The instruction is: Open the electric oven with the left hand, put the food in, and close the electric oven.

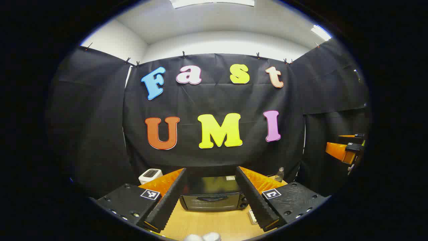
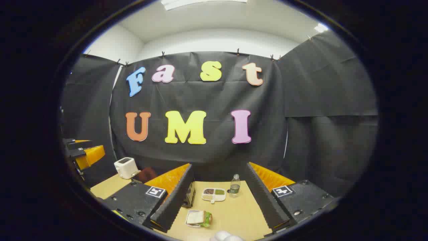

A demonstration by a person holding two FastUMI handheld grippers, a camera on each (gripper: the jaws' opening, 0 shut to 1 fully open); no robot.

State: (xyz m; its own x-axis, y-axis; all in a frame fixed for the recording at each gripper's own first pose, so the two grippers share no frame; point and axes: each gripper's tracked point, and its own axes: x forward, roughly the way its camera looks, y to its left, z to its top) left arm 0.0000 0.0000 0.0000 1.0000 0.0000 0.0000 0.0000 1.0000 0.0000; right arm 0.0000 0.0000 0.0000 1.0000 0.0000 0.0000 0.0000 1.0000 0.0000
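Note:
The black electric oven (image 1: 211, 197) stands on the wooden table with its door closed, seen straight ahead between the fingers of my left gripper (image 1: 211, 214), which is open and well back from it. In the right gripper view, a sandwich on a small plate (image 2: 198, 218) lies on the table between the fingers of my right gripper (image 2: 219, 219), open and held above it. The oven's right side (image 2: 190, 195) peeks out behind the left finger there. My right gripper (image 1: 346, 151) also appears at the right edge of the left gripper view, and my left gripper (image 2: 83, 152) at the left edge of the right gripper view.
A white toaster (image 2: 125, 167) stands at the table's back left. A clear bottle (image 2: 235, 185) and a white divided tray with food (image 2: 214, 194) sit right of the oven. White rounded objects (image 2: 225, 236) show at the near table edge. Black cloth walls surround the table (image 2: 234, 214).

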